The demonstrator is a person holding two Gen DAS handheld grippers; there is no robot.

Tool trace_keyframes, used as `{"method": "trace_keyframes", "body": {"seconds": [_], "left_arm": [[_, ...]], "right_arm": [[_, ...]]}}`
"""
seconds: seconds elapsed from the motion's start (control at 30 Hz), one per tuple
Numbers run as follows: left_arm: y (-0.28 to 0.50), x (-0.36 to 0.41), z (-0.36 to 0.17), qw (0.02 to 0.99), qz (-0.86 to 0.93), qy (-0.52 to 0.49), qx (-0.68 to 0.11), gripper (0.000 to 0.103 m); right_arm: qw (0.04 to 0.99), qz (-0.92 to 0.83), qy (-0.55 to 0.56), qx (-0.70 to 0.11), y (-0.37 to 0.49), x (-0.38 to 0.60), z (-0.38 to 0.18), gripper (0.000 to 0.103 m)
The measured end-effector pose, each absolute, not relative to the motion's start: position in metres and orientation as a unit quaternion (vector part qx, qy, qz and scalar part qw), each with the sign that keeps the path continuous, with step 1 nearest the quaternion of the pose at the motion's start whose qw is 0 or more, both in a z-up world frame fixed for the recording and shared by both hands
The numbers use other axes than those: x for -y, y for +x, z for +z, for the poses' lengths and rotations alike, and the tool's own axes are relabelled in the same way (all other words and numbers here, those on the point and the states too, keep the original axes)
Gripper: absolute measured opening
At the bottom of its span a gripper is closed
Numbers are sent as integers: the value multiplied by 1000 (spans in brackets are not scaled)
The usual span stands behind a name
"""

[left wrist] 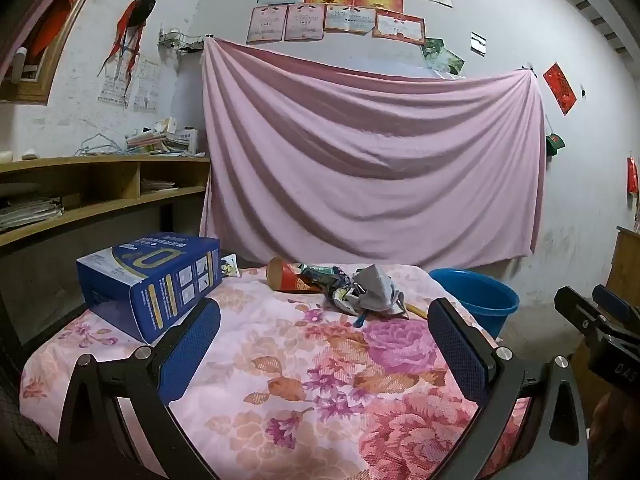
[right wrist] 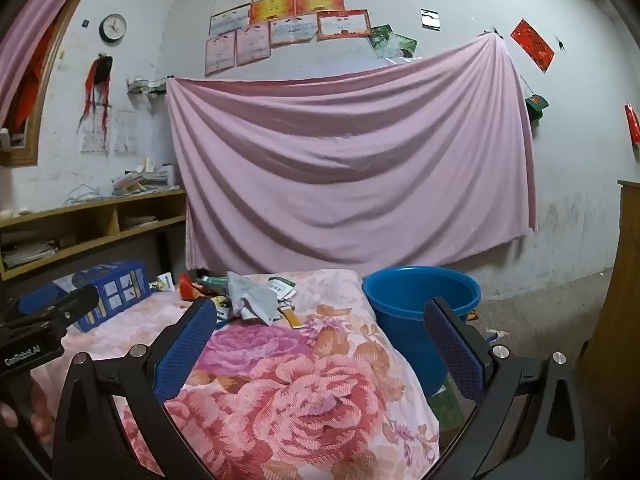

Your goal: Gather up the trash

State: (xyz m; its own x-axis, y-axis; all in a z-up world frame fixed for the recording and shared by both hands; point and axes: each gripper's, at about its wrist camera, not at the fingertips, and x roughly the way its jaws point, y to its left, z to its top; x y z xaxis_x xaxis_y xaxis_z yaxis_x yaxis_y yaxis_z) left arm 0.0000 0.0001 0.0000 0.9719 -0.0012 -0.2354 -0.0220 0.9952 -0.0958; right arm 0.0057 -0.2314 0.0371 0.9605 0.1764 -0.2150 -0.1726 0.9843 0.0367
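A heap of trash [left wrist: 352,286] lies at the far end of a table under a floral cloth [left wrist: 304,384]: a red paper cup [left wrist: 286,276] on its side, crumpled grey paper and wrappers. The right wrist view shows the same trash heap [right wrist: 252,298] and cloth [right wrist: 288,392]. A blue bucket [right wrist: 420,304] stands on the floor off the table's right side, seen in the left wrist view as the bucket [left wrist: 478,294]. My left gripper [left wrist: 324,312] is open and empty, short of the heap. My right gripper [right wrist: 320,316] is open and empty too, between heap and bucket.
A blue carton [left wrist: 156,280] lies on the table's left part. Wooden shelves [left wrist: 100,184] with papers line the left wall. A pink sheet [left wrist: 372,160] hangs behind. A wooden cabinet [right wrist: 624,300] stands at the right. Small litter [right wrist: 496,334] lies on the floor.
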Motion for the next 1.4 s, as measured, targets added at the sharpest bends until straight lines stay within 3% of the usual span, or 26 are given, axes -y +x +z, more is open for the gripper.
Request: {"method": "trace_keyframes", "body": {"seconds": [1.4], "left_arm": [[3, -3, -5, 991, 10, -50, -126, 102]], "right_arm": [[990, 88, 9, -111, 5, 234, 36, 103]]}}
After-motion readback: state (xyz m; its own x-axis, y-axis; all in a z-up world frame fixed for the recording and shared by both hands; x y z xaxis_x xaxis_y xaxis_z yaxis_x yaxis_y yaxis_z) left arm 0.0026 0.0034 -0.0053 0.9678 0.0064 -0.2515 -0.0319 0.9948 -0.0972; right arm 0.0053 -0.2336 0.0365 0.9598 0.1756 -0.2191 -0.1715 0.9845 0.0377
